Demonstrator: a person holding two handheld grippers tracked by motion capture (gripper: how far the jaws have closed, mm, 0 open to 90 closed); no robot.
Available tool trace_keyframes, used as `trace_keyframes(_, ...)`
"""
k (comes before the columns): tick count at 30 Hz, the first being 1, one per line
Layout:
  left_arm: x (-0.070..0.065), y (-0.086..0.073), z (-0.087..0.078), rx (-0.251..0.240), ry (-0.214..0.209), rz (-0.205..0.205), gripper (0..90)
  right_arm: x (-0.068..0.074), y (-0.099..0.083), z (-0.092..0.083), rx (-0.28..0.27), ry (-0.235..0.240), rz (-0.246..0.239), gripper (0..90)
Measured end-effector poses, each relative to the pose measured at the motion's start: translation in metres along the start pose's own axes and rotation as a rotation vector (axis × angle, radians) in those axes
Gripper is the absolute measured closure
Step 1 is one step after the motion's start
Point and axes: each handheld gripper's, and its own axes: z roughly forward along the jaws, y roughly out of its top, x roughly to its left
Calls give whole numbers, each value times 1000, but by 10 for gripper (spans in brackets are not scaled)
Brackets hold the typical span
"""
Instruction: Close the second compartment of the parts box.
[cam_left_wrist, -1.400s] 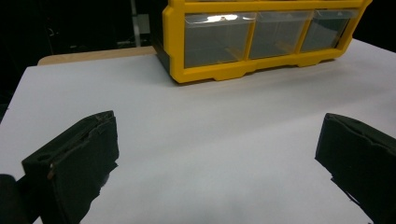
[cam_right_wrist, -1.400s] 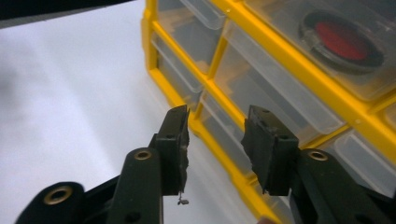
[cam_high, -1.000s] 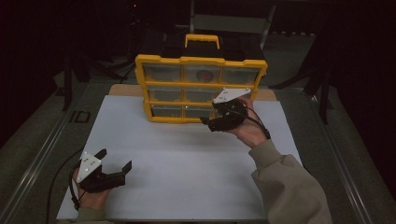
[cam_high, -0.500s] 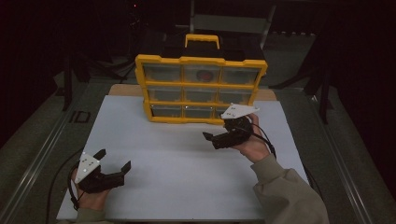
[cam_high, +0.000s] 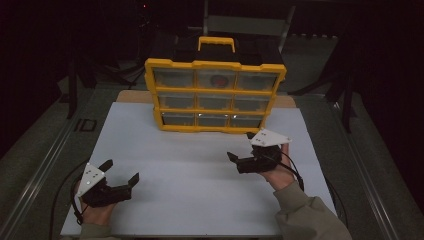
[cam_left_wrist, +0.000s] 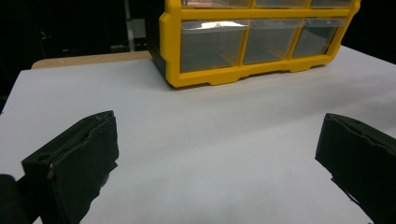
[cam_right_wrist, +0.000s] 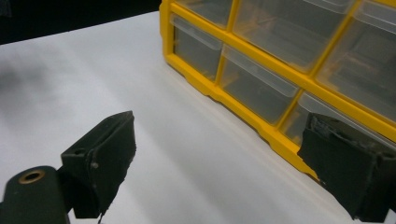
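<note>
From the high view, your right claw (cam_high: 239, 152) has come away from the yellow drawer cabinet (cam_high: 215, 95). A second ago it was up against the cabinet's lower right drawers; now it hangs low over the white worktop (cam_high: 200, 170), in front of the cabinet's right corner and apart from it. Its jaws have just been opening and now stand wide, with nothing between them. I'd judge that you have let go of a drawer front and finished that push or touch, so the cabinet's drawers all look closed and flush. Your left claw (cam_high: 120, 176) sits near the front left of the worktop, wide and empty, just where it was in the earlier frames. The cabinet stands upright at the far middle of the worktop, unmoved.

In the left gripper view, the two black jaws are far apart over bare worktop, and the cabinet (cam_left_wrist: 252, 42) is well ahead, its bottom row of clear drawers shut.

In the right gripper view, the jaws are spread wide and hold nothing; the cabinet (cam_right_wrist: 280, 70) lies near, off to the right, with its lower edge passing behind the right-hand jaw.
</note>
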Motion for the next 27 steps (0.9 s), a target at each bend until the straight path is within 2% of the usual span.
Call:
trace_keyframes(5, 2, 0, -1, -3, 2, -2, 0, -1, -19, -10, -41, -23, 10, 106)
trace_keyframes(7, 2, 0, -2, -4, 2, -3, 0, -3, -26, -13, -42, -44, 11, 106)
trace_keyframes(16, 6, 0, -4, -12, -2, -13, 0, -8, -65, -26, -119, -112, 96, 106)
trace_keyframes(19, 7, 0, -4, -18, -5, -21, 0, -6, -78, -29, -153, -125, 120, 106)
trace_keyframes(22, 7, 0, -4, -22, -6, -17, 0, -4, -89, -30, -163, -141, 125, 105)
trace_keyframes(27, 6, 0, -4, -28, -2, -12, 0, -3, -108, -33, -194, -151, 162, 105)
